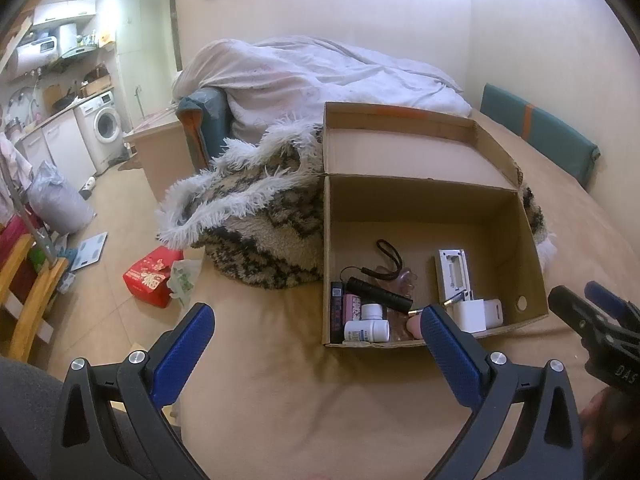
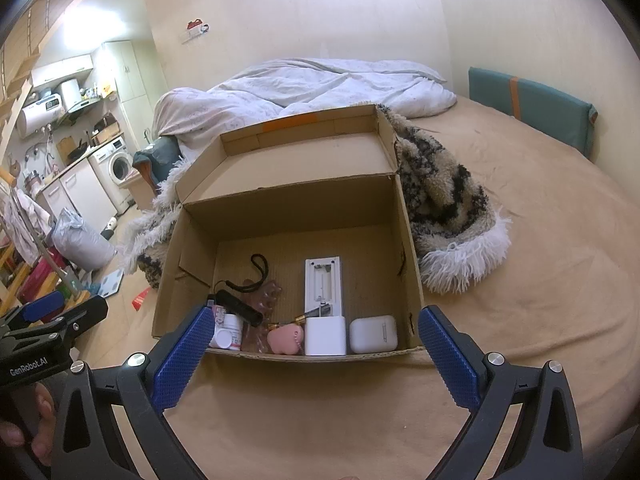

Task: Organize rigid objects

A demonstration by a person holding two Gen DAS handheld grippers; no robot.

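- The left gripper (image 1: 318, 322) is spread wide with nothing between its blue pads, hovering above the tan bed (image 1: 280, 392) sheet.
- The right gripper (image 2: 316, 330) is likewise spread wide and carries nothing; its pads frame the near wall of the cardboard box (image 2: 280, 354).
- Just ahead of both grippers the box stands on the bed with its lid flap folded back and away.
- Along the box's near wall, straight ahead of the right gripper, stand a white cube charger (image 2: 325, 335) and, touching it on the right, a white earbud case (image 2: 373, 333).
- Left of the charger lies a pink heart-shaped item (image 2: 285, 339), and beyond it a gold-tipped pen (image 2: 306, 314), partly hidden.
- Behind the charger a white remote (image 2: 323, 284) lies flat with its battery bay uncovered.
- Close to the right gripper's left pad sit two white pill bottles (image 2: 228, 332) and a black flashlight (image 2: 240, 308) with a wrist strap.
- In the left wrist view, a dark upright stick (image 1: 337, 312) and a pink packet (image 1: 352, 305) stand against the box's left wall.
- A shaggy patterned blanket (image 1: 256, 216) is bunched beyond the left gripper, touching the box's far side.
- A crumpled white duvet (image 2: 320, 84) lies farther off.
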